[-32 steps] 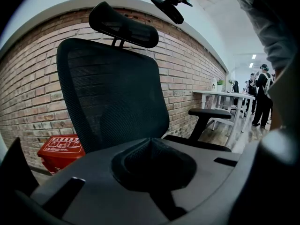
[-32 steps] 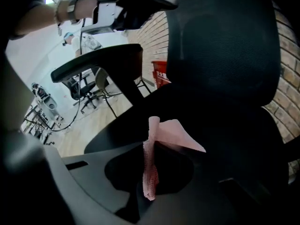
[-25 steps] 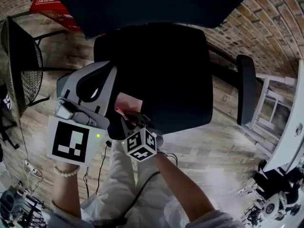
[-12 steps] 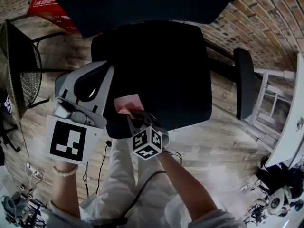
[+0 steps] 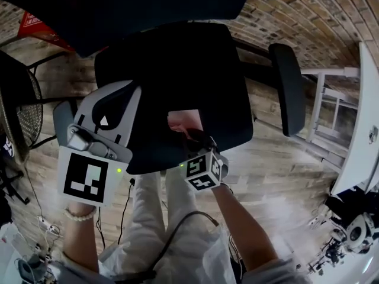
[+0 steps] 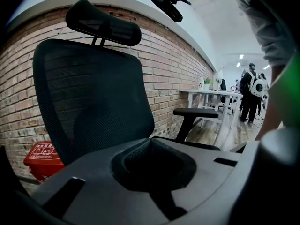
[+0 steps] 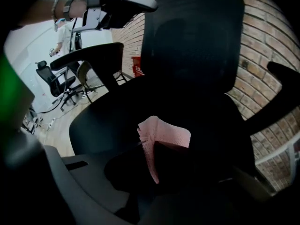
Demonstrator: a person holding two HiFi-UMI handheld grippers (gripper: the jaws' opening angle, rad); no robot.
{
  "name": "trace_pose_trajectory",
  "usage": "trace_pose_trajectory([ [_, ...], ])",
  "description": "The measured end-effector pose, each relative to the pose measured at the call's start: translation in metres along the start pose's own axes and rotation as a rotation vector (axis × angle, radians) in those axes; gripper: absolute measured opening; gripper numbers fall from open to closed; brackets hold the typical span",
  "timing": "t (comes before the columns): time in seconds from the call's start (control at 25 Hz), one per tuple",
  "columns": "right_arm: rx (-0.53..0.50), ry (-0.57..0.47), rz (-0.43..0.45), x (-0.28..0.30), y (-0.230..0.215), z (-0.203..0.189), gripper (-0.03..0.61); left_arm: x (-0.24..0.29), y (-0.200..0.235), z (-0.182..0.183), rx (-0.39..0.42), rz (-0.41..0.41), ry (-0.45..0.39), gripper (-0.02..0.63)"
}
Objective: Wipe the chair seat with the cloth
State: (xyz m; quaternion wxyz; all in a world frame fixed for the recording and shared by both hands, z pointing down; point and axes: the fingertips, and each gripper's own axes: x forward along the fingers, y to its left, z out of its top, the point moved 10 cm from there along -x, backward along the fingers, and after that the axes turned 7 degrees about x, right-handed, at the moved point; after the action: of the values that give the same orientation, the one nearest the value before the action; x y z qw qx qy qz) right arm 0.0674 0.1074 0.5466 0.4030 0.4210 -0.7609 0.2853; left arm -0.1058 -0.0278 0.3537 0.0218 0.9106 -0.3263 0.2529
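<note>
A black office chair fills the head view, its seat (image 5: 177, 70) in the middle. A pink cloth (image 5: 185, 120) lies on the seat's near part, pinched by my right gripper (image 5: 192, 136), whose marker cube sits just below. In the right gripper view the cloth (image 7: 164, 137) stands folded between the jaws of the right gripper (image 7: 154, 158), with the seat (image 7: 140, 102) and backrest (image 7: 192, 36) beyond. My left gripper (image 5: 121, 99) hovers over the seat's left edge, jaws together and holding nothing. The left gripper view shows the left gripper (image 6: 154, 165) facing the backrest (image 6: 89, 93).
The chair's armrest (image 5: 286, 87) stands at the right, a white table (image 5: 361, 129) beyond it. A red box (image 5: 41, 25) and a mesh chair (image 5: 18, 99) are at the left on the wooden floor. Cables trail by my legs. People (image 6: 251, 90) stand far off.
My right gripper has slid the pink cloth to the right along the near part of the seat. The left gripper has stayed at the seat's left edge.
</note>
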Motion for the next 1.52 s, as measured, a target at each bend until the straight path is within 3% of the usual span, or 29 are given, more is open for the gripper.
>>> trace_pose_trajectory([
  [0.4, 0.102, 0.022, -0.229, -0.044, -0.090, -0.044, 0.054, 0.026, -0.031, 0.016, 0.047, -0.096, -0.016, 0.018],
  [0.76, 0.160, 0.059, -0.340, -0.078, -0.130, -0.076, 0.054, 0.041, -0.049, 0.027, 0.107, -0.156, -0.032, 0.018],
  [1.08, 0.229, 0.066, -0.332, -0.083, -0.121, -0.090, 0.054, 0.043, -0.052, 0.028, 0.147, -0.159, -0.025, 0.018],
  [1.52, 0.265, 0.090, -0.227, -0.066, -0.058, -0.100, 0.055, 0.035, -0.047, 0.026, 0.147, -0.143, -0.028, 0.018],
])
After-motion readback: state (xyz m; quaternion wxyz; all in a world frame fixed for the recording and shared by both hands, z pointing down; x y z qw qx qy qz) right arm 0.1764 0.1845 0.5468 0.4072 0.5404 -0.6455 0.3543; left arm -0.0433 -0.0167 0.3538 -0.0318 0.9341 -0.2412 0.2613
